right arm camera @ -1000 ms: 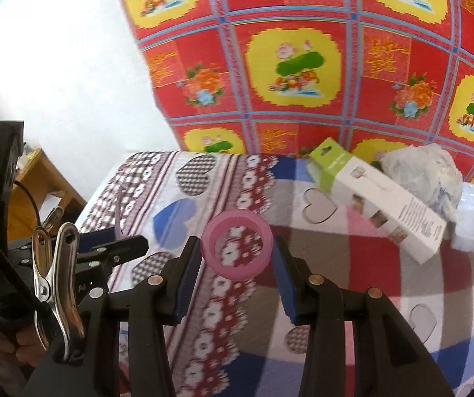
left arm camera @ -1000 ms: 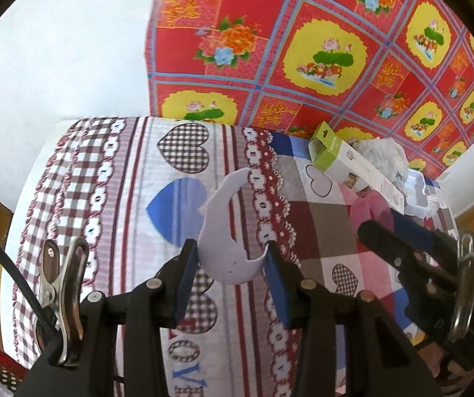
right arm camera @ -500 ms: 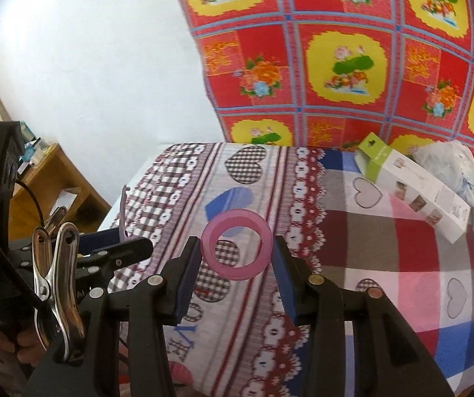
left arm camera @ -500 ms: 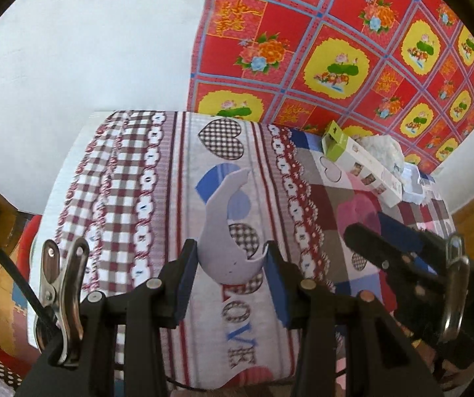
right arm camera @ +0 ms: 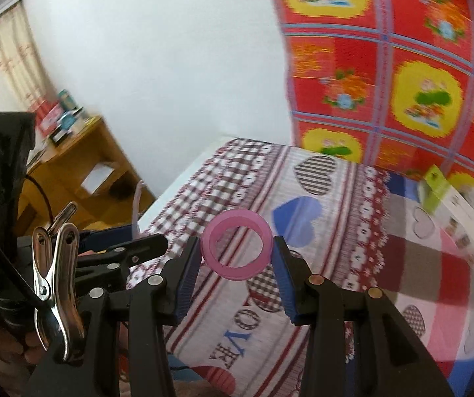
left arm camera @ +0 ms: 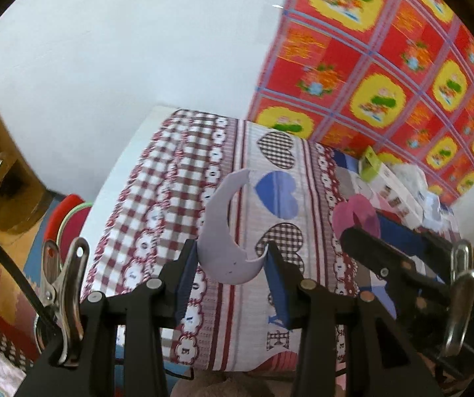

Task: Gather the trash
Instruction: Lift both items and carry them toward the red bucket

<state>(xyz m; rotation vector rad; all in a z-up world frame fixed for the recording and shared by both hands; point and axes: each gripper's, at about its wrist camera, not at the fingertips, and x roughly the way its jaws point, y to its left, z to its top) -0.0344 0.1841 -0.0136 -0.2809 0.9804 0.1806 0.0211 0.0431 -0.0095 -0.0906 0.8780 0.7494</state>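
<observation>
left tool [left arm camera: 228, 264] grips lilac scrap [left arm camera: 225, 235]; right tool [right arm camera: 237, 261] grips pink ring [right arm camera: 237, 243]; shelf [right arm camera: 71, 162] clear only right view

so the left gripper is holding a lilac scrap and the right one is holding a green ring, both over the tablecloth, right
Not quite: the ring in the right gripper is pink, not green, as the right wrist view shows. The rest holds: the left gripper holds the lilac scrap, both above the tablecloth.
</observation>
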